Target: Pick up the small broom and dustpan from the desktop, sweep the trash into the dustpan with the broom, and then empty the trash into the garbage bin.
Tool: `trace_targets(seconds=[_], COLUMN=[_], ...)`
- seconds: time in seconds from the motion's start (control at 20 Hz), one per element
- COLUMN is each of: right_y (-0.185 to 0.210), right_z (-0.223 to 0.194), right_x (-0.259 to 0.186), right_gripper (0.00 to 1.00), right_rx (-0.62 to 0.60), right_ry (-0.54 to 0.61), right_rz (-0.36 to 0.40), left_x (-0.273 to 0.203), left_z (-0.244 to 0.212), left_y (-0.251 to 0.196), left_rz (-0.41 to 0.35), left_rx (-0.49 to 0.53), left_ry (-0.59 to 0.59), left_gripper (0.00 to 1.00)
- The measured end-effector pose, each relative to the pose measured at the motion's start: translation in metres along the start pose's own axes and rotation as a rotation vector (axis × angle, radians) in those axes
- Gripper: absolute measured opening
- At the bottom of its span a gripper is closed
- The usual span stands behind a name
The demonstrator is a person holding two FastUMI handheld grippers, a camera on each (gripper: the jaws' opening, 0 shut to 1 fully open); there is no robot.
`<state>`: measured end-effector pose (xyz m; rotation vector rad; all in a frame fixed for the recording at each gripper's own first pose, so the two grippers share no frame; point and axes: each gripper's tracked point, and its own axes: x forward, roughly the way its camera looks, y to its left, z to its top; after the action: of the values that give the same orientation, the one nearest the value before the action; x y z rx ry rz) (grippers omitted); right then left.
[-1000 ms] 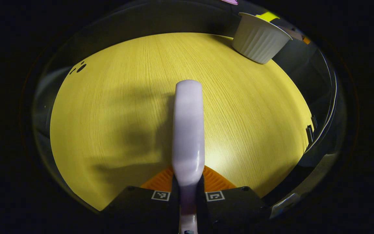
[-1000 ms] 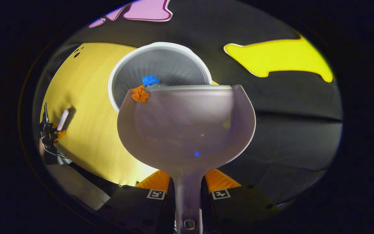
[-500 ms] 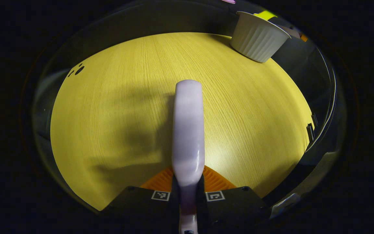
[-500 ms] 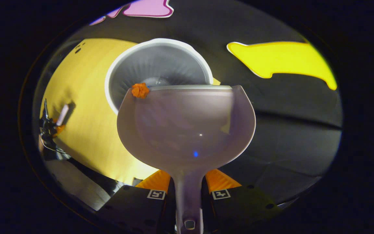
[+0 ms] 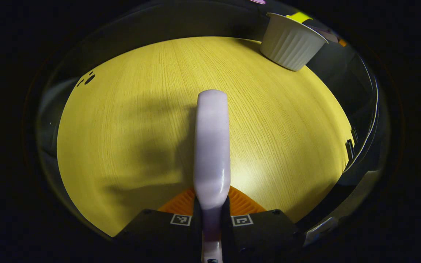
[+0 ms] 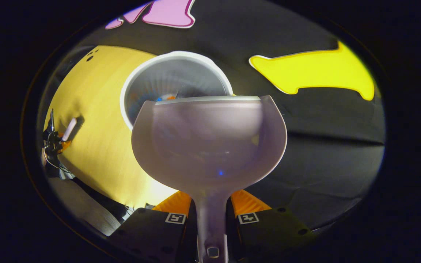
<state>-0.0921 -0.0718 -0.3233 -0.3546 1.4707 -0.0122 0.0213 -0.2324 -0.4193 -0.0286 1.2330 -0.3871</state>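
Lilac: 1 broom (image 5: 212, 146) clamped in left gripper (image 5: 211, 208) — 1 dustpan (image 6: 210, 142) in right gripper (image 6: 211, 210).

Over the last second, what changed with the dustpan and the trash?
The blue scrap, then the orange one, slid off the dustpan lip into the bin; bits of both now lie inside it. The dustpan's lip is bare. Unchanged: right gripper clamps the dustpan handle, left gripper holds the broom over the table.
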Motion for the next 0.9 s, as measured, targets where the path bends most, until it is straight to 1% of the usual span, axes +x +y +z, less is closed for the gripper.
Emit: trace_targets(seconds=[0.15, 0.3, 0.35, 0.4, 0.45, 0.5, 0.6, 0.65, 0.7, 0.75, 0.85, 0.9], right_y=[0.017, 0.045, 0.052, 0.061, 0.068, 0.08, 0.113, 0.133, 0.15, 0.175, 0.212, 0.231], right_z=[-0.004, -0.011, -0.013, -0.017, -0.024, -0.03, -0.041, -0.05, -0.058, -0.068, -0.086, -0.094], right_x=[-0.029, -0.061, -0.074, -0.084, -0.094, -0.1, -0.1, -0.092, -0.088, -0.078, -0.06, -0.048], right_gripper=[0.36, 0.36, 0.36, 0.39, 0.37, 0.36, 0.37, 0.39, 0.37, 0.39, 0.34, 0.37], right_rx=[0.041, 0.04, 0.037, 0.028, 0.019, 0.016, 0.018, 0.019, 0.014, 0.018, 0.022, 0.027], right_ry=[-0.125, -0.23, -0.254, -0.271, -0.294, -0.309, -0.326, -0.324, -0.321, -0.318, -0.297, -0.278], right_rz=[0.039, 0.09, 0.112, 0.129, 0.137, 0.151, 0.199, 0.224, 0.245, 0.281, 0.328, 0.344], left_x=[0.0, 0.0, 0.0, -0.001, 0.001, 0.001, 0.001, 0.0, 0.0, 0.001, 0.001, 0.001], left_z=[0.0, 0.0, 0.0, 0.0, 0.001, 0.001, 0.002, 0.002, 0.003, 0.002, 0.002, 0.002], left_y=[0.0, 0.0, 0.001, 0.0, 0.0, 0.0, 0.0, 0.001, 0.001, 0.002, 0.001, 0.001], left_rz=[0.007, 0.017, 0.021, 0.023, 0.025, 0.026, 0.03, 0.034, 0.038, 0.047, 0.058, 0.063], left_rx=[0.007, 0.014, 0.015, 0.017, 0.019, 0.02, 0.022, 0.025, 0.029, 0.033, 0.036, 0.04], left_ry=[0.006, 0.01, 0.011, 0.013, 0.014, 0.014, 0.016, 0.017, 0.018, 0.022, 0.025, 0.027], left_gripper=[0.25, 0.26, 0.26, 0.26, 0.26, 0.26, 0.26, 0.26, 0.26, 0.26, 0.26, 0.26])
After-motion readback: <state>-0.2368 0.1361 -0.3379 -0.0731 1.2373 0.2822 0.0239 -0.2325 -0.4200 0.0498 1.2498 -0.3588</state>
